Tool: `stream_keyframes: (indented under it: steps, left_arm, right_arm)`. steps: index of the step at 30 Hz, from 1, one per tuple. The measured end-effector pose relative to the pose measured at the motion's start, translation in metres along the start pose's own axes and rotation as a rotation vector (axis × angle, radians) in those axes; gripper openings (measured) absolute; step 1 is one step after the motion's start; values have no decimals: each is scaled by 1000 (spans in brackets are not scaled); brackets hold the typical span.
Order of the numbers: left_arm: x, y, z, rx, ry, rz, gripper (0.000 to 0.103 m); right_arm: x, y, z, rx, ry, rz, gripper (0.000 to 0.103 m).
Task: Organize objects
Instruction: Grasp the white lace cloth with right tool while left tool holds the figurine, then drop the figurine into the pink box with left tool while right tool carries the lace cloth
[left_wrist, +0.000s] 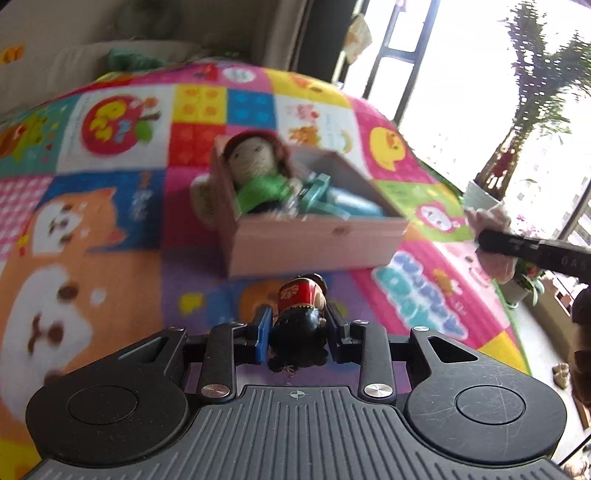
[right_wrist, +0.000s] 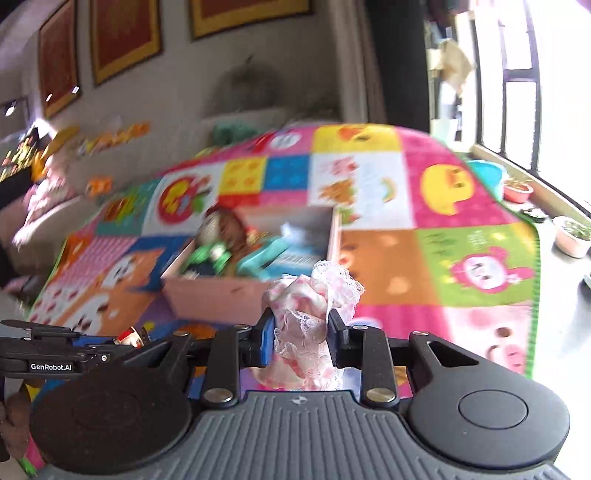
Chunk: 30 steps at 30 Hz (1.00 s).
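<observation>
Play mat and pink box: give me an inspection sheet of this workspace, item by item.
Surface: patchwork play mat with cartoon animals, on the floor.
Job's things: open pink box holding a green-dressed doll and teal items.
Clutter: green cloth at the mat's far edge.
Grippers: left gripper shut on a red-and-black figurine; right gripper shut on a pink lace cloth.
Cables: nothing seen.
Surroundings: sofa, windows, potted plant, framed pictures.
</observation>
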<state>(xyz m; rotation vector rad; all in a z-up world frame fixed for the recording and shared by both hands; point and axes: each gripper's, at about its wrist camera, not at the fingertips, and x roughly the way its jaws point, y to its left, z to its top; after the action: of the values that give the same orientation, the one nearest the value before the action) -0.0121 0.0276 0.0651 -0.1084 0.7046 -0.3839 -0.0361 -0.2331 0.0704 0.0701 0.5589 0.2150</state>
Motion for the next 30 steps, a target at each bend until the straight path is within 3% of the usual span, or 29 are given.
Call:
stream_keyframes:
  steps: [5,8,11,13,16,20,25,30]
  left_arm:
    - [18,-24,78,108,-133,-1,34]
    - [52,-29,129,100,-169,12,34]
    - [103,-19,166,38,-117,3,35]
    - [132,-12,174,7,-86,46,33]
    - [138,3,173,-68,-127,19,33]
    - [107,16,163,-109,-197,-8,33]
    - [40,17,106,-87,-249,-83,33]
    - [17,13,31,-27,-135,-138,33]
  right_arm:
    - [5,-23,8,52,-40,-22,28]
    - [11,-34,10,75,-43,-21,28]
    - [18,-40,11,79,-40,-27,28]
    - [22,-42,11,83,-36,-33,28]
    - [24,-43,10,80,-32,-44,28]
    - [27,-46,12,74,-25,-53,28]
    - [36,-42,20,94,8,-7,28]
    - [60,-23,52,53,18,58,28]
